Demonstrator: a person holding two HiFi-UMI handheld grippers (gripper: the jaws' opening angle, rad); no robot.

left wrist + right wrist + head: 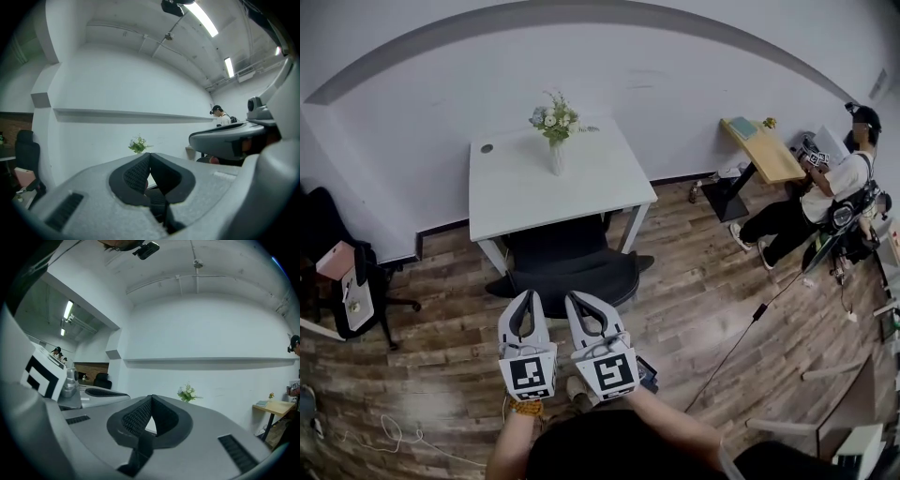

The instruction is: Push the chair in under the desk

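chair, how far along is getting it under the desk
Done: the black office chair already has its seat partly under the white desk. In hand: left tongs and right tongs, both shut and empty, sit at its backrest; contact is unclear. Left: the backrest stands clear of the desk edge, so more pushing remains.

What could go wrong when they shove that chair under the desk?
A hard shove could knock the chair into the desk and tip the flower vase. The left gripper and right gripper are shut, gripping nothing, so they might slip off the chair's back.
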